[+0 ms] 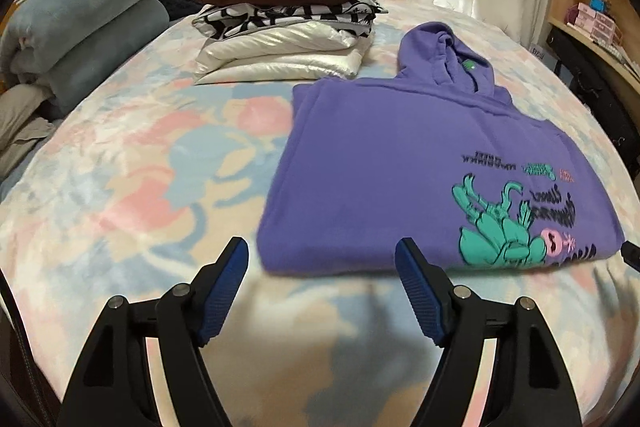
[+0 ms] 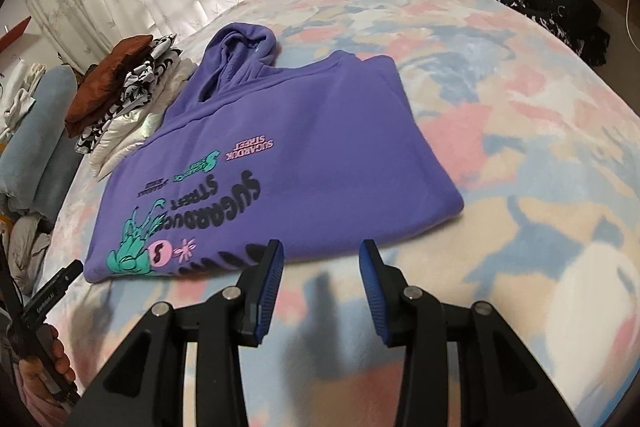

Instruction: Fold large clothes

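1. Purple hoodie (image 1: 400, 163) flat on the flowered bedspread (image 1: 132, 187), sleeves tucked under, body doubled into a rough rectangle, hood (image 1: 448, 55) still sticking out at the far end.
2. Left gripper (image 1: 322, 267) released, jaws spread wide, nothing between them; poised just short of the hoodie's near fold, toward its left corner.
3. Right gripper (image 2: 322, 267) also holding nothing, jaws parted less widely, bare bedspread showing in the gap; poised at the same near fold, toward the right corner.
4. Long axis of the hoodie running away from both grippers, from near fold to hood; print upside down from this side.
5. Neither gripper clearly nearer: both at the near edge, one toward each corner, hood well apart from both at the far end.
6. Likely step left: hood folded back onto the body, or the whole bundle lifted over to the stack of folded clothes (image 1: 288, 19) lying beyond and to the left. Judged as nearly finished.
7. For either move, a reach forward along the long axis needed; stack closer to the left side, so left gripper better placed for carrying that way.
8. Risk: thick doubled fabric slipping open if gripped at one layer only.
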